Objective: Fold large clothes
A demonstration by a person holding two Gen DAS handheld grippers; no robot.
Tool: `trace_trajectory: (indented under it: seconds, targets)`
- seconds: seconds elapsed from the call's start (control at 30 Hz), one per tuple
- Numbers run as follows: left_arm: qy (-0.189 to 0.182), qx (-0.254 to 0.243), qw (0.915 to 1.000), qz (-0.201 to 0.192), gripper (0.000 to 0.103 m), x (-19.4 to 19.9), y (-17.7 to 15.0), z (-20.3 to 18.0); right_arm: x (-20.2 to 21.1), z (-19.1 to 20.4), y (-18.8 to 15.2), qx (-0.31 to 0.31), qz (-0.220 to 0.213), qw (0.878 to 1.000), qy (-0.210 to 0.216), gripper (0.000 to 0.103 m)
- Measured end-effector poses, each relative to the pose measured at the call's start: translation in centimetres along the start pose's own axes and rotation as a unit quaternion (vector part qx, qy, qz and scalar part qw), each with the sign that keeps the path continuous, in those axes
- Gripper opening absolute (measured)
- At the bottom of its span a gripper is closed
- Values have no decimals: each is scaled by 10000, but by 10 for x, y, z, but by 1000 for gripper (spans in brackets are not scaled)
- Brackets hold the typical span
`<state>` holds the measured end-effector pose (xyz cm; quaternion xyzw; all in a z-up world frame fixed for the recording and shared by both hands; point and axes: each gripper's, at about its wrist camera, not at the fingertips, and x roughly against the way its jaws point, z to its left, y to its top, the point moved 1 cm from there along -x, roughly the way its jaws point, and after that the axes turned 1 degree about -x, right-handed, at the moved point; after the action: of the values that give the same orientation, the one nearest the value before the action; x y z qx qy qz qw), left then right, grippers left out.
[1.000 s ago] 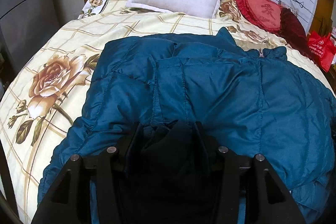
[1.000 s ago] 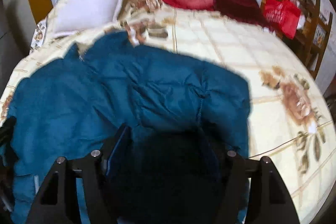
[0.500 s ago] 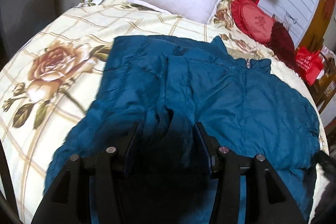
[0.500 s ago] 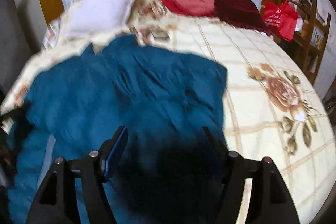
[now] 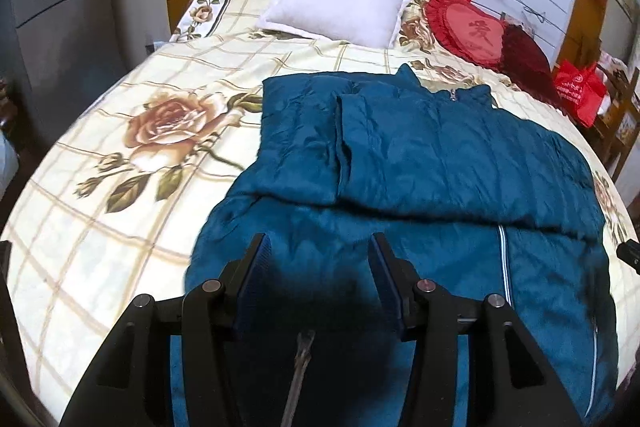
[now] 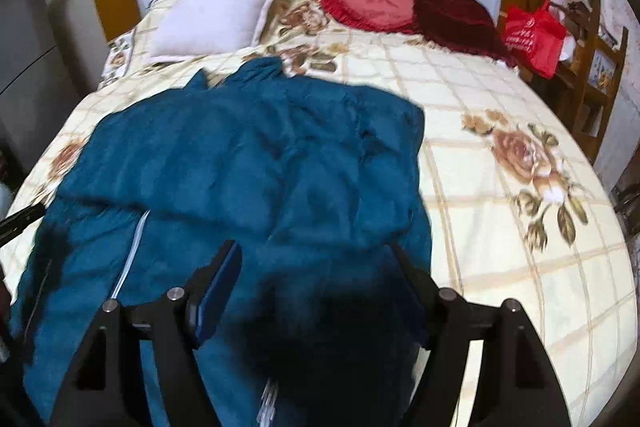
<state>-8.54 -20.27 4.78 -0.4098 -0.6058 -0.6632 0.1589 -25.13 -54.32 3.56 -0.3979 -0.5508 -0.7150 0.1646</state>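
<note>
A large teal quilted puffer jacket [image 5: 440, 163] lies spread across the middle of a bed covered by a cream checked bedspread printed with brown roses [image 5: 120, 131], its collar and zip pull toward the headboard and both sleeves folded in over the chest. Its near hem is drawn up toward both cameras. The left gripper [image 5: 318, 259] has a thick, dark bunch of that hem filling the gap between its black fingers, which appear clamped on the fabric. The right gripper [image 6: 316, 267] likewise has jacket fabric bunched between its fingers; its jaws have just been opening wider, and the blurred, shadowed view does not let me tell whether the pads press on the cloth. A pale zip line runs down the jacket's front between the two grippers. At the head of the bed sit a white square pillow [image 5: 340, 1], a red heart-shaped frilled cushion [image 5: 468, 27] and a dark maroon cushion [image 5: 524, 59].
</note>
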Motion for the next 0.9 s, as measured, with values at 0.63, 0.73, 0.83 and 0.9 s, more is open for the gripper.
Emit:
trace_trajectory:
  seconds: [0.63, 0.73, 0.83, 0.9]
  targets:
    - [148, -336, 9993, 21, 33, 60, -73, 13, 52, 16, -91, -4, 295, 9993, 211, 77]
    - [213, -397, 9990, 46, 33, 65, -83, 15, 54, 17, -96, -15, 301, 9993, 239, 78]
    - [219, -408, 9989, 73, 33, 68, -90, 17, 55, 21, -102, -16, 363, 9989, 284, 78]
    - [246, -426, 9988, 65, 33, 70, -93, 18, 55, 23, -106, -12, 402, 9987, 297, 78]
